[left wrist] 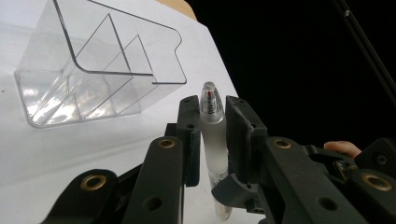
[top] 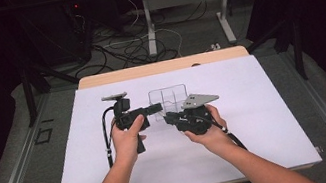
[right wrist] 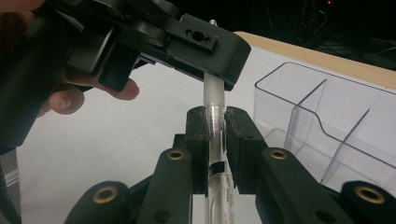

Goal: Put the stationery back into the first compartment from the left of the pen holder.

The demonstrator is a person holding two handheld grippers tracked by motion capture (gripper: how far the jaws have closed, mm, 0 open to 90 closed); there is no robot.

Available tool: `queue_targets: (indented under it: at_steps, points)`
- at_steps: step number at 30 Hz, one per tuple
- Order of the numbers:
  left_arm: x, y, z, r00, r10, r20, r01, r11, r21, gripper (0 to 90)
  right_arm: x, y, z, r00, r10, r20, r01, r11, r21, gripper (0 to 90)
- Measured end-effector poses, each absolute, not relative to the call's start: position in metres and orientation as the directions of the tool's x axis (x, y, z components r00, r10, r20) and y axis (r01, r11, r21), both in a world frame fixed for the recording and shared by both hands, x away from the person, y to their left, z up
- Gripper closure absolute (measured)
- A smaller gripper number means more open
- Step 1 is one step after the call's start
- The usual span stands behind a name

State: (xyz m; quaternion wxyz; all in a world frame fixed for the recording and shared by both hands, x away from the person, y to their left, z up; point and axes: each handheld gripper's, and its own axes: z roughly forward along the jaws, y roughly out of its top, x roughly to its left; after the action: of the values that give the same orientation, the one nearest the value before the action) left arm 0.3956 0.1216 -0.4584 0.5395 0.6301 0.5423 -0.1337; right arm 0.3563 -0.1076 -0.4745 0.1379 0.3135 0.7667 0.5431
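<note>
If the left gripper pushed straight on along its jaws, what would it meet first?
Probably the right gripper, which meets the left gripper on the same pen; the clear organizer sits just off that line, though depth is unclear.

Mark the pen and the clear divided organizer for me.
pen (left wrist: 214, 135): left gripper view, frosted barrel between the jaws.
clear divided organizer (right wrist: 327, 116): right gripper view, inner divider wall.

One pen (left wrist: 214, 135), one clear organizer (top: 168, 99), two grippers.
</note>
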Motion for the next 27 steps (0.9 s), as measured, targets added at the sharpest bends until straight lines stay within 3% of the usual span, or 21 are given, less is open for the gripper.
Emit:
queue_targets:
  at_steps: [9,27]
  points:
    - [0.3972,0.1232,-0.4602,0.338,0.507,-0.793,0.855,0.187,0.484,78.5,0.3565,-0.1069,-0.4763,-0.763,0.634,0.128,0.333,0.216,0.918,79.4]
    - [0.4008,0.1199,-0.4581,0.338,0.515,-0.788,0.852,0.189,0.489,79.7,0.357,-0.1068,-0.4771,-0.762,0.631,0.144,0.342,0.204,0.917,78.6]
